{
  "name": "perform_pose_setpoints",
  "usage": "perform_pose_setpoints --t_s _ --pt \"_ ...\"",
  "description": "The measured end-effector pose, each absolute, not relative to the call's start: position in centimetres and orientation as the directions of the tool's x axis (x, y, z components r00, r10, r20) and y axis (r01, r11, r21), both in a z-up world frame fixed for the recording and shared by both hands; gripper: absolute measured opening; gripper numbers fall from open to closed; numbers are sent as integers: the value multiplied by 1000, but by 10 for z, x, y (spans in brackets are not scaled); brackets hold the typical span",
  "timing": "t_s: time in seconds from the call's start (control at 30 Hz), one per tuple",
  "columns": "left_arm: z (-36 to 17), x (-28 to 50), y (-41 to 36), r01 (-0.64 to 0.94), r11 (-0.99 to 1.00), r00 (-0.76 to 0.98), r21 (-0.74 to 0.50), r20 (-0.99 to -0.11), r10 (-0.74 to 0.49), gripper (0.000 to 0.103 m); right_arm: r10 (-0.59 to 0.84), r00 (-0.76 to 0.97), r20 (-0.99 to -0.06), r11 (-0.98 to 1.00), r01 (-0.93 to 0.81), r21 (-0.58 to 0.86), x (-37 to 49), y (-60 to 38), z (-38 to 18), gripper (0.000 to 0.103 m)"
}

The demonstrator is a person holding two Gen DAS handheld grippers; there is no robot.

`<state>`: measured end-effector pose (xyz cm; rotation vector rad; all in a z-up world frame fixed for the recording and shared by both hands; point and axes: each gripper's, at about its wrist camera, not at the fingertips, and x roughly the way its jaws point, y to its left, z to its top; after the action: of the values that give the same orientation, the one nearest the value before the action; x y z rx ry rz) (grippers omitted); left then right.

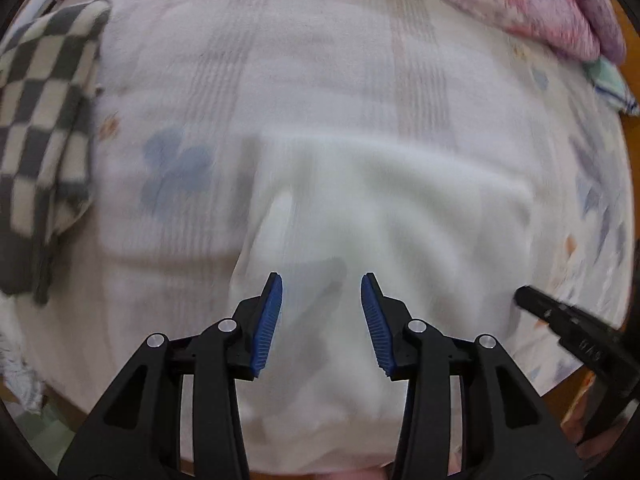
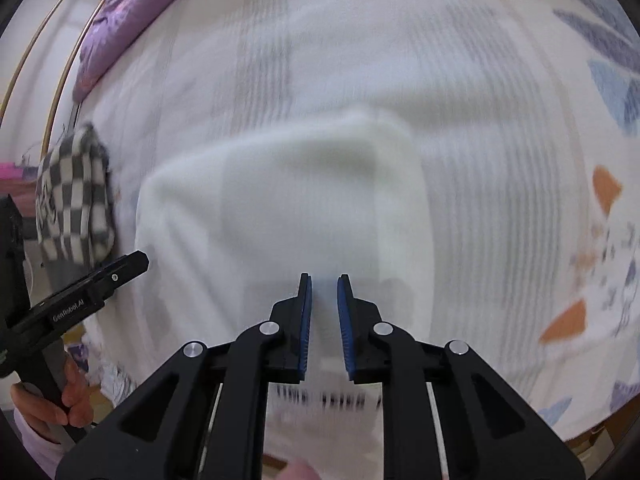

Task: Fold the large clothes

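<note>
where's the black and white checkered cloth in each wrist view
Left wrist view: the checkered cloth lies along the left edge, left of the white garment.
Right wrist view: the same cloth sits at the left edge at mid-height, just above the tip of the left hand-held gripper.
Shared landmark: the white garment, lying at the centre of both views on the patterned bedsheet.

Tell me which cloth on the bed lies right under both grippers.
The plain white garment, spread mid-bed below both grippers. The checkered cloth lies off at the left edge, and the pink-purple quilt is bunched along the far side.
</note>
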<state>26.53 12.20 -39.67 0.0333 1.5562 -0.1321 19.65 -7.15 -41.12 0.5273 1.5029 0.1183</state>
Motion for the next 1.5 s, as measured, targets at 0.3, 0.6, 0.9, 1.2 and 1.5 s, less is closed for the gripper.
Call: perform_pose_setpoints --t_s 0.3,0.6,0.9,1.2,1.5 --pt "-448 182 139 106 994 -149 -33 -989 -17 43 352 -29 -936 925 160 343 128 -50 -424 12" --pt "-461 136 162 103 994 -193 -33 -981 -12 55 348 -108 -931 933 133 333 77 -32 -441 12" --pt "-478 123 172 88 995 -196 -48 -980 -30 63 373 -111 -921 919 183 350 81 -30 -456 9" --pt "-432 135 177 108 993 -164 -49 -986 -31 71 435 -100 -895 890 200 410 93 -45 -424 90" --pt "-407 172 199 50 983 -88 -179 -981 -174 89 421 -51 -906 894 194 404 92 -79 -412 92"
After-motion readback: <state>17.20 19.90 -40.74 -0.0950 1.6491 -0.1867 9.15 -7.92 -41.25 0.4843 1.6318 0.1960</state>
